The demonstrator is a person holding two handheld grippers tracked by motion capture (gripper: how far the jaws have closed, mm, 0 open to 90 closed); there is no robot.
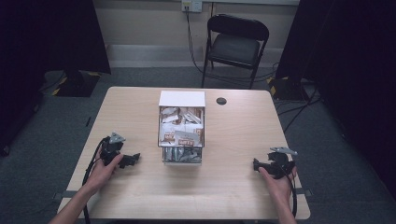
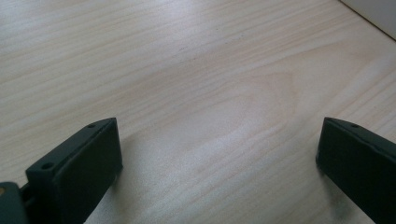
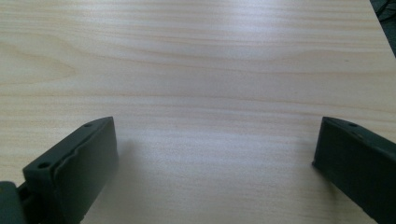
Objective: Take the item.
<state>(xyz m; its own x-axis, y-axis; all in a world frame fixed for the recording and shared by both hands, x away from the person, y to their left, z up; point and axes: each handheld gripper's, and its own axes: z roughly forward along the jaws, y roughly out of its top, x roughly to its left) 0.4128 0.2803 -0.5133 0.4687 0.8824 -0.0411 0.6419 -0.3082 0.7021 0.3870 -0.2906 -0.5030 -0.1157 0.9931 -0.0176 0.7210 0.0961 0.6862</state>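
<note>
My left gripper (image 1: 133,160) and right gripper (image 1: 256,164) rest low on the table (image 1: 224,186), jaws spread wide, nothing between them. Ahead at table centre sits the clear box (image 1: 181,135), well apart from both and packed with sachets (image 1: 184,136). I judge the sachets light, thin and crinkly, likely slippery; best pinch one by a free edge. The box looks rigid; take it by its side walls.

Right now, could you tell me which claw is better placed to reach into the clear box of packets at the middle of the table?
Probably the left claw: it lies closer to the clear packet-filled box, jaws open and pointing at it. The right claw, also open, rests farther off.
</note>
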